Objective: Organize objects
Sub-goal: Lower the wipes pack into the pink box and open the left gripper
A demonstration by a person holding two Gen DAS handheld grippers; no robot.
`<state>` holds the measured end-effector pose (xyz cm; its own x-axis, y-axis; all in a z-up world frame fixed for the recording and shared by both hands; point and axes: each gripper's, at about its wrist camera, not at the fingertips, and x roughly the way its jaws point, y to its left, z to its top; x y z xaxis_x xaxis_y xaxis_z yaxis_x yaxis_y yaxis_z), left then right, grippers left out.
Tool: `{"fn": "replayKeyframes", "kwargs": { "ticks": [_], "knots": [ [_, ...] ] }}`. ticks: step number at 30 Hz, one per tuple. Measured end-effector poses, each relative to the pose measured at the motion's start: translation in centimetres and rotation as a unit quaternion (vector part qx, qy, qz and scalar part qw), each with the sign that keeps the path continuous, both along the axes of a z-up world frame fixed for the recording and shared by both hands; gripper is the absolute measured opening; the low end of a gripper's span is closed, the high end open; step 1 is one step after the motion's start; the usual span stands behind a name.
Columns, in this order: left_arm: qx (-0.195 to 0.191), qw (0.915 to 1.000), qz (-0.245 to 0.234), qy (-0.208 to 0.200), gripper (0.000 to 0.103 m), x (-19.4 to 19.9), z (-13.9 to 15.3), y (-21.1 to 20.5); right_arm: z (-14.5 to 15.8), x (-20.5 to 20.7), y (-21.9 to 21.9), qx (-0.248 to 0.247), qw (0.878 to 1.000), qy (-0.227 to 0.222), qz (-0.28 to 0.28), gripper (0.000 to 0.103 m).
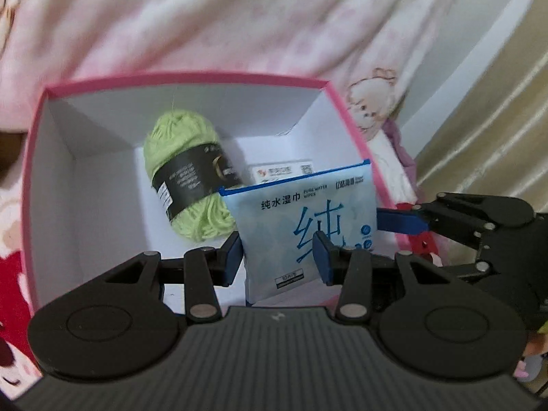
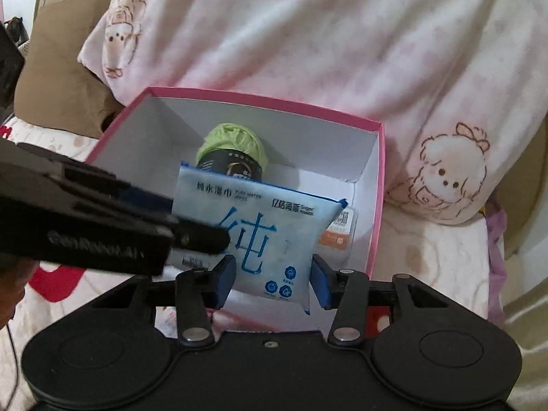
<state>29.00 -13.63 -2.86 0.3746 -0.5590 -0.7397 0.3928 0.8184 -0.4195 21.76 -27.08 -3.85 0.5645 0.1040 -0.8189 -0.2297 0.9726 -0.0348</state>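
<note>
Inside the pink-rimmed box point(image 1: 185, 78), toward its right wall, a pale blue wet-wipe pack point(image 1: 304, 226) is held upright, its blue-edged top reaching about level with the rim. The left gripper point(image 1: 279, 257) is seen with one blue pad point(image 1: 233, 257) at the pack's left edge and the other pad lying over the pack's printed face; whether the pack is actually pinched or the fingers are merely spread around it cannot be told. From the right wrist view, the right gripper point(image 2: 272, 279) is shown with its blue pads point(image 2: 224, 282) on either side of the pack's lower edge, close to it, though firm contact cannot be confirmed. A green yarn skein point(image 1: 186, 174) with a dark label is laid on the box floor near the back wall, partly hidden behind the pack. A small white card point(image 1: 281, 171) with an orange patch and a printed code is seen on the floor by the right wall. The box is set on pink-and-white bedding point(image 2: 308, 34) printed with cartoon figures.
</note>
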Motion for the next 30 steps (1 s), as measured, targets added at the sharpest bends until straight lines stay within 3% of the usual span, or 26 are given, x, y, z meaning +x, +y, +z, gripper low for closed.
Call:
{"fn": "replayKeyframes", "kwargs": {
  "ticks": [13,15,17,30],
  "knots": [
    [-0.024,0.9958,0.03,0.082,0.042,1.4,-3.9,0.6,-2.4,2.4,0.2,-0.018,0.997,0.075,-0.017,0.05],
    [-0.028,0.9954,0.041,0.082,0.046,1.4,-4.1,0.6,-2.6,2.6,0.2,-0.039,0.995,0.079,-0.042,0.05],
    [-0.032,0.9949,0.054,0.079,0.058,1.2,-4.0,0.8,-2.1,2.2,0.5,-0.065,0.995,0.062,-0.048,0.053],
    [0.02,0.9998,0.01,0.002,0.064,-4.5,4.9,2.6,4.9,-5.8,-0.9,0.057,0.998,-0.034,0.007,0.056]
  ]
}}
